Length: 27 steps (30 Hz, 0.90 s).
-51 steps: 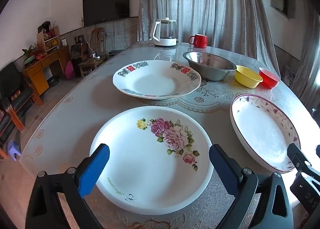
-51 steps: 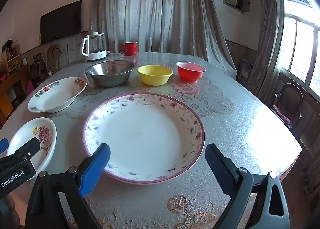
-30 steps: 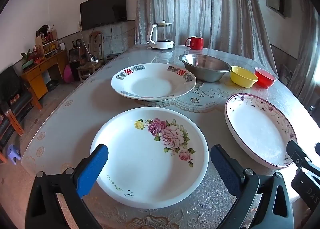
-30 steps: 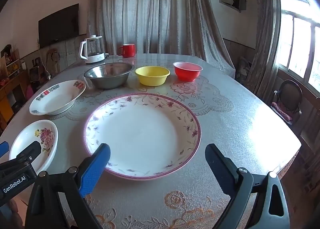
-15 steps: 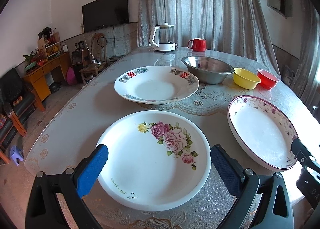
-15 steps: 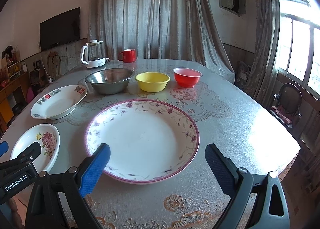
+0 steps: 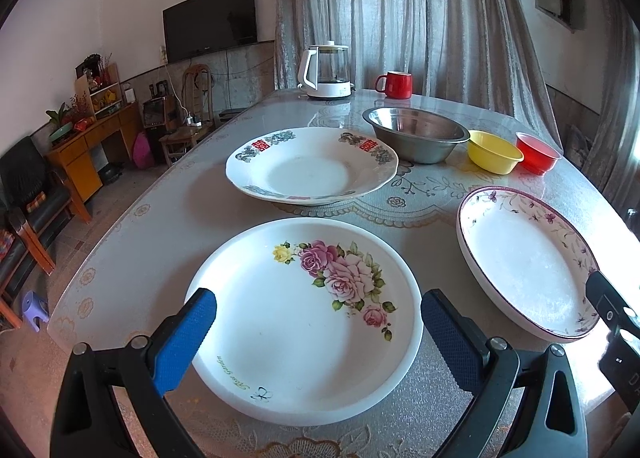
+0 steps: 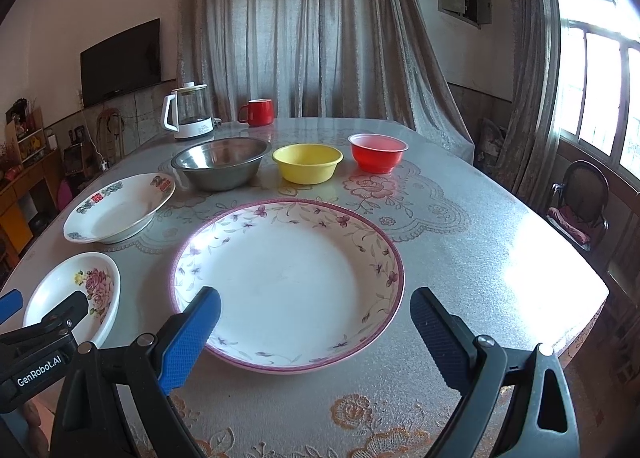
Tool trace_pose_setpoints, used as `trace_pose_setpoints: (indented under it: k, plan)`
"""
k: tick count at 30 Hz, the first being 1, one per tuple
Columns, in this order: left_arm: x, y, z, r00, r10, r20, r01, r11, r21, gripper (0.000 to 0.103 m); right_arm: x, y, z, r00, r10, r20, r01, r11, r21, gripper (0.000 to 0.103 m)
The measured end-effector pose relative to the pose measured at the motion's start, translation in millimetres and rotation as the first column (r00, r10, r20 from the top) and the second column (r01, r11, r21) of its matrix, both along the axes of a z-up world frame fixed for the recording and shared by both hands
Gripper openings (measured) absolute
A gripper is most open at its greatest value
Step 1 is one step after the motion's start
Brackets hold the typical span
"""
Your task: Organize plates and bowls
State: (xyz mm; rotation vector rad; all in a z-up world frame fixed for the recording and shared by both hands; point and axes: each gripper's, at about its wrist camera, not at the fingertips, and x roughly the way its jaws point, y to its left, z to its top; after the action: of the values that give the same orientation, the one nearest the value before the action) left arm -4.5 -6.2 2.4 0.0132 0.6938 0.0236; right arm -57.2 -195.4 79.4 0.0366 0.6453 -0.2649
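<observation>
**Two wide-open grippers, each poised over a plate**

Two grippers hang above the near edge of the table [image 8: 460,242], each with its blue-padded fingers spread wide and holding nothing. The left gripper [image 7: 318,322] frames the near part of the rose plate [image 7: 304,310], which lies flat between and just beyond its fingers; whether the pads touch the rim cannot be told. The right gripper [image 8: 316,320] likewise brackets the near rim of the purple-rimmed plate [image 8: 288,282], the larger of the two, which sits just to the right of the rose plate. Beyond these, to the left, rests a deep white plate with red characters [image 7: 312,166]. Farther back stand three bowls in a row: steel bowl [image 8: 222,164], yellow bowl [image 8: 307,163], red bowl [image 8: 378,152]. At the far end are a kettle [image 8: 188,116] and a red mug [image 8: 258,112].
</observation>
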Motion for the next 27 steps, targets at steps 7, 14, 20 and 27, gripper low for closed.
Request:
trace_pose_setpoints:
  k: [7,14,20,27]
  plan:
    - [0.3,-1.4,3.5,1.000,-0.003,0.004,0.003,1.000,-0.008,0.103,-0.9,0.3,1.8,1.000,0.004,0.005,-0.004,1.000,-0.002,0.098]
    - [-1.1,-0.8,6.5,1.000,-0.002,0.012,0.002,1.000,-0.016,0.103,-3.0,0.5,5.9,1.000,0.002,0.017,-0.002,1.000,-0.003,0.098]
    - [-0.7,-0.3,6.3,1.000,0.002,0.013,-0.002,1.000,-0.014,0.103,-3.4,1.7,8.2,1.000,0.010,0.028,-0.010,1.000,-0.009,0.098]
    - [0.0,-2.1,2.8,1.000,-0.007,-0.001,0.007,1.000,-0.011,0.103,-3.3,-1.1,5.1,1.000,0.010,0.022,-0.010,1.000,0.001,0.098]
